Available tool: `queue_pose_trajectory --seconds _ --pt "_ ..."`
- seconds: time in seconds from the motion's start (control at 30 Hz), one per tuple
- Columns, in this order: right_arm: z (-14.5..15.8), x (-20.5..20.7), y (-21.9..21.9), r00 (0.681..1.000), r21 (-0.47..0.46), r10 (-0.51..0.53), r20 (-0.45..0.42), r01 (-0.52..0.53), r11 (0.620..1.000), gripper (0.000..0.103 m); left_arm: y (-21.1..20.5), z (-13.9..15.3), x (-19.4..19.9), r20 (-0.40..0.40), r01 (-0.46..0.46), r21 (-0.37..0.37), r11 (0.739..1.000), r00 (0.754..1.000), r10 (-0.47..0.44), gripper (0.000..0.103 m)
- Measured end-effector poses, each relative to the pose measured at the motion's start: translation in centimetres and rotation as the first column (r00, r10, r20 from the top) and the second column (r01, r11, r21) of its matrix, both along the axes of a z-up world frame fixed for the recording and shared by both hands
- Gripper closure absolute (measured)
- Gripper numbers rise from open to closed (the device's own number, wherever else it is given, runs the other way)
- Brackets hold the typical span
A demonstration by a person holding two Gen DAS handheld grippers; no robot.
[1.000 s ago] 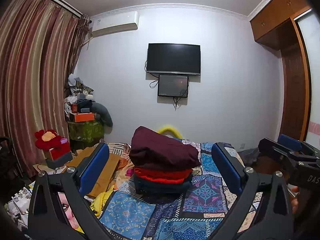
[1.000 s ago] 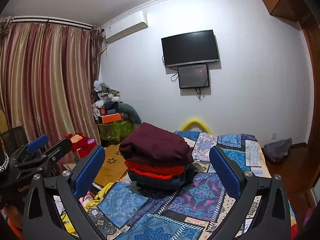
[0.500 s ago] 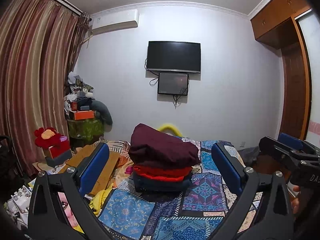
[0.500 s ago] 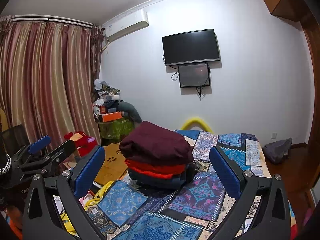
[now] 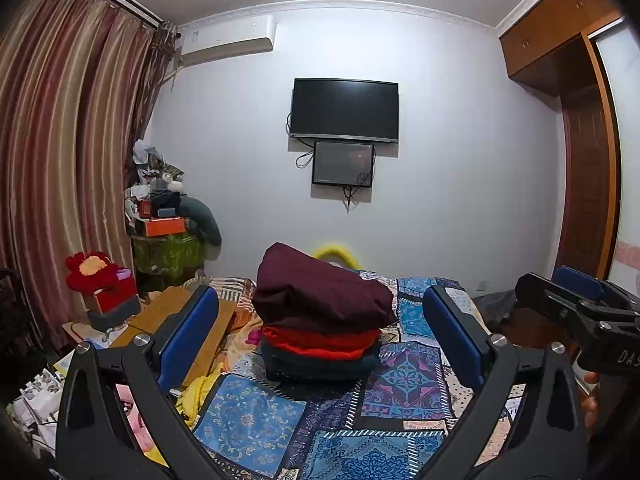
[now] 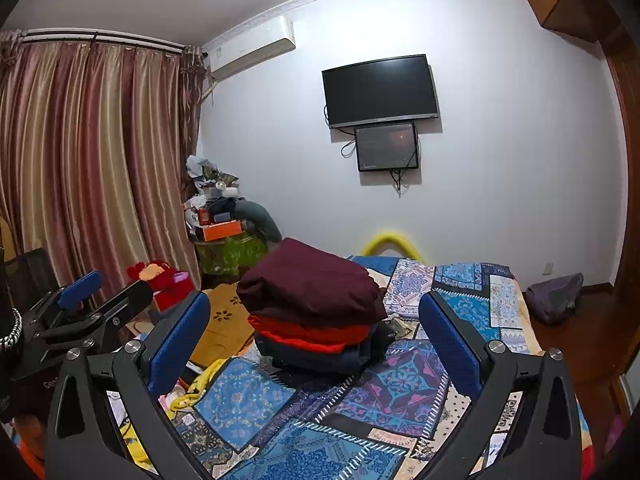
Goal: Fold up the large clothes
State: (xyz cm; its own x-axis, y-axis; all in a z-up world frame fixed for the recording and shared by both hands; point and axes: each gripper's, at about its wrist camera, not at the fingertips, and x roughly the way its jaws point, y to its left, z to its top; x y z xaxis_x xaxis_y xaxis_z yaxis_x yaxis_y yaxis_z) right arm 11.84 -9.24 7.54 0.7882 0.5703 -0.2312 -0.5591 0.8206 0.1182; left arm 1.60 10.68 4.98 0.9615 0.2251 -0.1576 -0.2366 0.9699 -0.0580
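Maroon cloth tops the stack of folded clothes, a bulky garment slumped over a red one and a dark one at the bottom. The stack sits on the patterned bedspread, at about 12 o'clock from both of your grippers and well apart from them.

Your left gripper has its jaws spread wide, nothing between the blue pads. Your right gripper is the same: wide open, empty.

Handling, as a judgement: the maroon piece looks thick, soft and fairly heavy for cloth. It will sag and slide off the red layer if you pinch only one edge. The top fold bulges at 10 o'clock, so the stack leans slightly.

- Take hold low on the outer folded edges, one gripper at 9 o'clock, one at 3 o'clock.
- Pinch several layers together; a single layer will likely peel away and unfold.
- No loose garment shows clearly; yellow cloth at 8 o'clock is too crumpled to identify.
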Motion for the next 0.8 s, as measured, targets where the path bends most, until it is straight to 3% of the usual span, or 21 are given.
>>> queue_pose_trajectory --seconds 0.8 --pt "-0.22 0.30 -0.16 1.000 -0.001 -0.024 -0.009 0.024 1.000 0.000 0.01 -0.24 0.58 -0.023 0.037 -0.029 0.999 0.999 -0.038 0.001"
